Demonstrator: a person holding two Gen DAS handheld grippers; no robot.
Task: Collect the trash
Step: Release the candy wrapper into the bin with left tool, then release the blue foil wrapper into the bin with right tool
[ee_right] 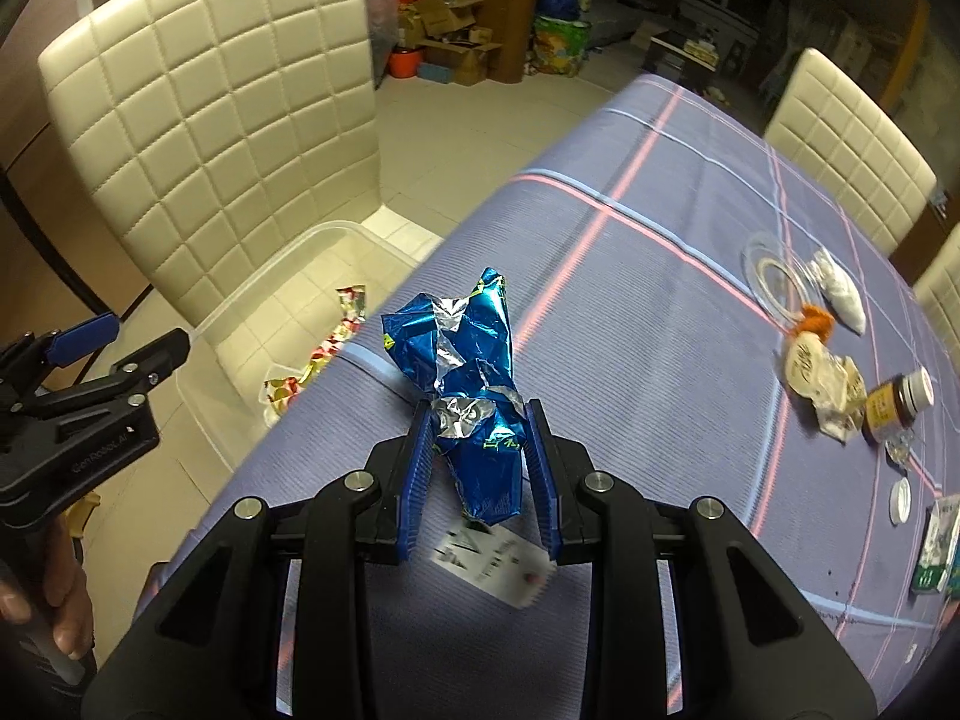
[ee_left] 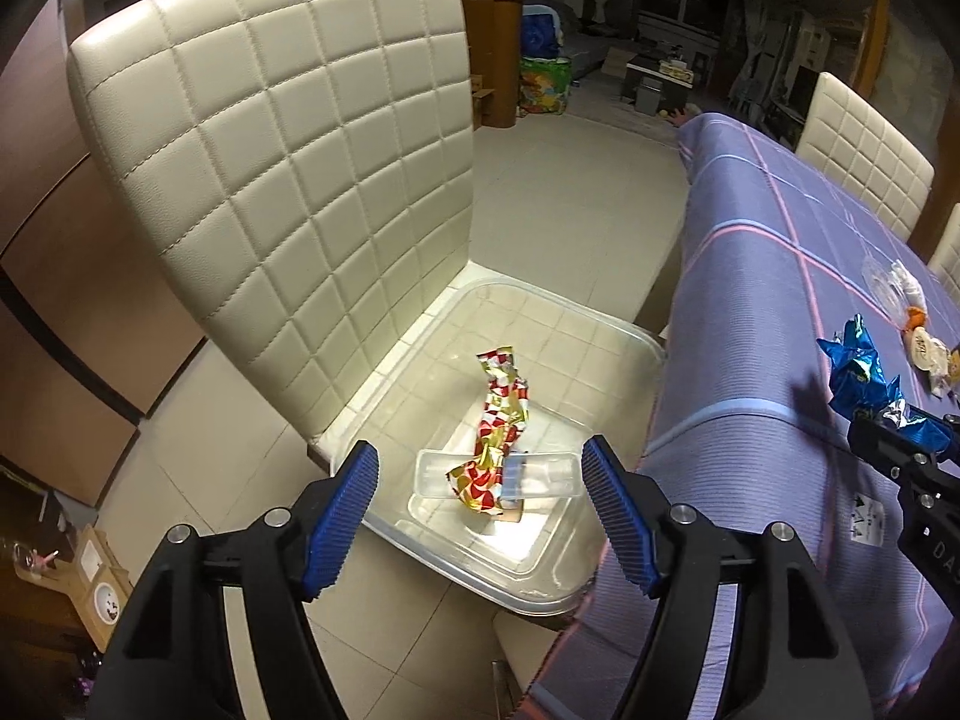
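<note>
Item one: blue foil wrapper (ee_right: 474,384), crumpled, pinched between the pads of my right gripper (ee_right: 480,450). I hold it above the near left edge of the table (ee_right: 660,192), over the purple plaid cloth.

Item two: clear plastic bin (ee_left: 624,336) on the seat of the cream quilted chair (ee_left: 270,150), just beside the table's left edge. Contents: a red and gold wrapper (ee_left: 501,426) lying across a small clear tray (ee_left: 546,471).

Item three: my left gripper (ee_left: 480,498), jaws wide with nothing between them, hanging over the bin's near side.

Item four: trash not yet collected, toward the table's right edge: a clear round lid (ee_right: 774,282), a white crumpled bag (ee_right: 840,294), an orange scrap (ee_right: 813,319), a cream wrapper (ee_right: 822,375), a small brown jar (ee_right: 897,405), a white cap (ee_right: 900,499), and a green packet (ee_right: 933,546) at the frame's margin.

Step in hand, as I judge it: carrying the blue wrapper to the bin. The next move calls for swinging my right gripper left past the table edge until the wrapper hangs over the bin's opening, then opening the jaws; my left gripper should clear away first.
</note>
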